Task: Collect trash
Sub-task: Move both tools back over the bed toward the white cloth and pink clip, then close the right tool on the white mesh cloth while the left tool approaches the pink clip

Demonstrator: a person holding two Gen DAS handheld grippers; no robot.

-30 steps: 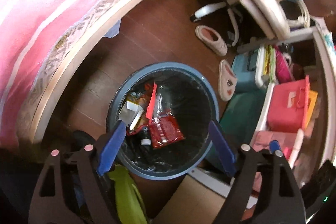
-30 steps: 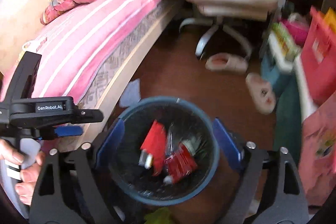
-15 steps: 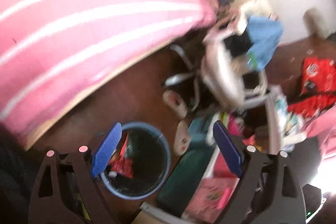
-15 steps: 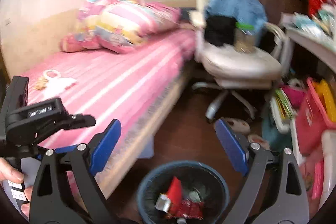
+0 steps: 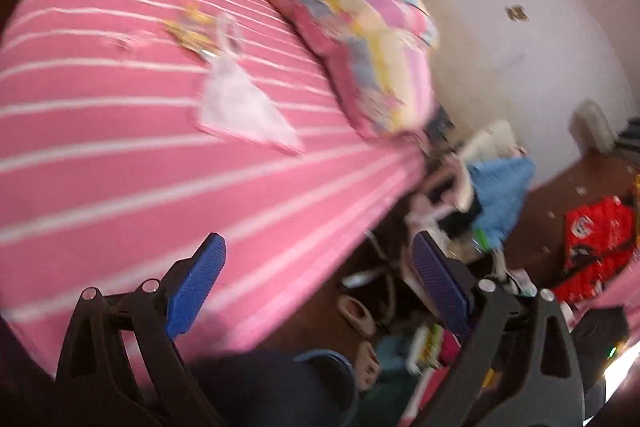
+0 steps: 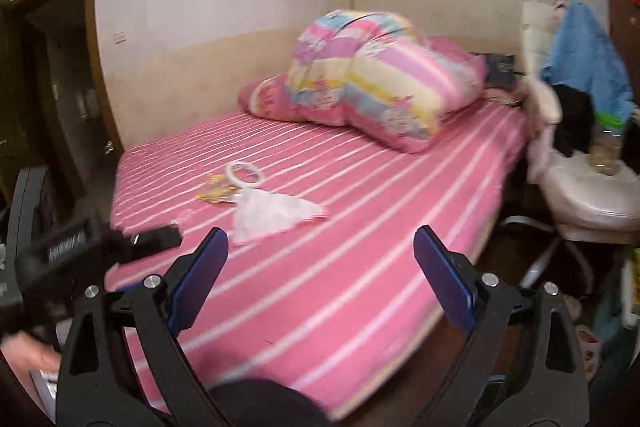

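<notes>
Both grippers were spread wide and carried nothing. The left gripper [image 5: 318, 291] had just been opening its jaws, with only air between the blue pads. The right gripper [image 6: 320, 275] likewise stood apart over the bed [image 6: 360, 267].

The remaining trash lay on the striped sheet, at about eleven o'clock from the right gripper: a white crumpled plastic bag [image 6: 276, 213], a yellow wrapper [image 6: 218, 191] touching its far edge, and a white ring [image 6: 245, 175] just beyond (whether the ring counts as trash was hard to tell). In the left wrist view the same plastic bag [image 5: 244, 107] sat at about eleven o'clock too, though the picture was blurred. The bin [image 5: 328, 367] showed only as a blue rim at six o'clock, low in that view.

The step in hand seemed to be reaching for the next piece. To do it well, the nearer gripper should come down onto the bag's bunched middle, pinching the film alone and not the sheet under it. The wrapper, lying flat, would likely need one pad slid under an edge.
</notes>
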